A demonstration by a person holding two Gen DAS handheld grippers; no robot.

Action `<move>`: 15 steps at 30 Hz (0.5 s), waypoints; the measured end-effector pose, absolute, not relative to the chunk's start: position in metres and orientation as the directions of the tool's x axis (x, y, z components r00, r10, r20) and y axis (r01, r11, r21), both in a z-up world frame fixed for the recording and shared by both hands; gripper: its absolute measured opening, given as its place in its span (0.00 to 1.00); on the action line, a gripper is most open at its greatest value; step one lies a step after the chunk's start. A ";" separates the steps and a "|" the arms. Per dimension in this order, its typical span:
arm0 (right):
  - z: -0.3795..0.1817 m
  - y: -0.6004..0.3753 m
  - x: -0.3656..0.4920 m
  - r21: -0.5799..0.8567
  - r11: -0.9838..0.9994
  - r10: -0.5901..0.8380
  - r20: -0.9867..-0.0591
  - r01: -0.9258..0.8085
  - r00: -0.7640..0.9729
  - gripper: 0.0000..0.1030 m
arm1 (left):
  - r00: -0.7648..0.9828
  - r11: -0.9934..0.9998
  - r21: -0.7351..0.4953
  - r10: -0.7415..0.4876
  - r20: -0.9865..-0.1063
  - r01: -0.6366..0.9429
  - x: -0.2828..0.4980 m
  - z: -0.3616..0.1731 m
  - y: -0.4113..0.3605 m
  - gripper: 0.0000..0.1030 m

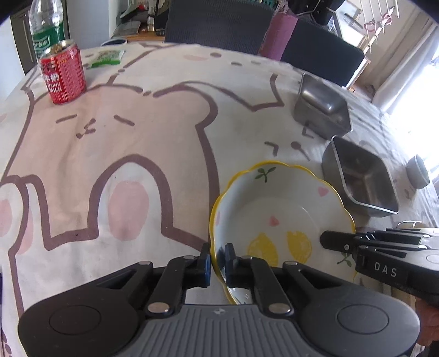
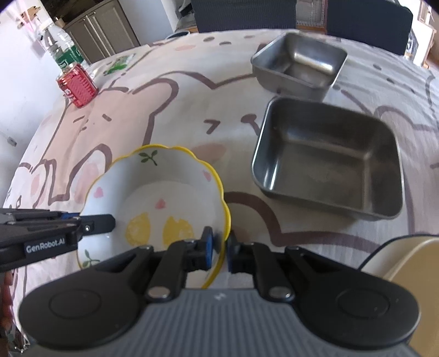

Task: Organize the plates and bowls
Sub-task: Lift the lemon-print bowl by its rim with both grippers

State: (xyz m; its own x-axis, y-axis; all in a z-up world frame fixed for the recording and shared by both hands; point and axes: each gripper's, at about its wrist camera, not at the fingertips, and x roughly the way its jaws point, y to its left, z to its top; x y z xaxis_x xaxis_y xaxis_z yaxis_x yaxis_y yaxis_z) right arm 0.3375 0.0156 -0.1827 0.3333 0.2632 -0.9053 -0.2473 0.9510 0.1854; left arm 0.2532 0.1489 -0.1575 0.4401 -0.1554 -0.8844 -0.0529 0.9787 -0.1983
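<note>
A white ceramic bowl (image 1: 279, 203) with a scalloped yellow rim and lemon pictures rests on the cartoon tablecloth. My left gripper (image 1: 217, 259) is shut on the bowl's left rim, one pad outside and one inside. My right gripper (image 2: 221, 247) is shut on the bowl (image 2: 164, 192) at its right rim in the same way. Each gripper shows in the other's view, the right gripper (image 1: 329, 241) reaching in from the right, the left gripper (image 2: 109, 221) from the left. Two square steel bowls stand beyond: a near one (image 2: 326, 159) and a far one (image 2: 299, 63).
A red drink can (image 1: 63, 75) and a clear plastic bottle (image 1: 46, 30) stand at the far left of the table. A green packet (image 1: 107, 58) lies behind them. Dark chairs (image 1: 219, 23) line the far edge. A small round grey object (image 1: 418, 171) sits at the right.
</note>
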 end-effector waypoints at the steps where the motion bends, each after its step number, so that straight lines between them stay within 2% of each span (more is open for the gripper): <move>1: -0.179 0.015 0.337 0.182 0.950 0.265 -0.900 -0.254 0.345 0.12 | 0.451 0.978 -0.199 -0.153 -0.879 -0.057 0.252 -0.153 0.148 0.10; 6: -0.160 0.001 0.333 0.231 0.941 0.314 -0.868 -0.247 0.385 0.10 | 0.515 0.977 -0.206 -0.146 -0.845 -0.061 0.241 -0.128 0.144 0.09; 15: -0.109 -0.029 0.307 0.229 0.940 0.327 -0.814 -0.253 0.480 0.10 | 0.596 0.973 -0.224 -0.155 -0.788 -0.044 0.217 -0.084 0.112 0.08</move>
State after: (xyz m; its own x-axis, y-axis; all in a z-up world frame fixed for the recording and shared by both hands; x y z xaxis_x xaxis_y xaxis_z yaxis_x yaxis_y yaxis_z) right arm 0.3066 -0.0294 -0.1087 0.4799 0.3275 -0.8139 -0.2533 0.9399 0.2288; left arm 0.2171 0.1120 -0.0840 0.5961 -0.1546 -0.7879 -0.0441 0.9735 -0.2244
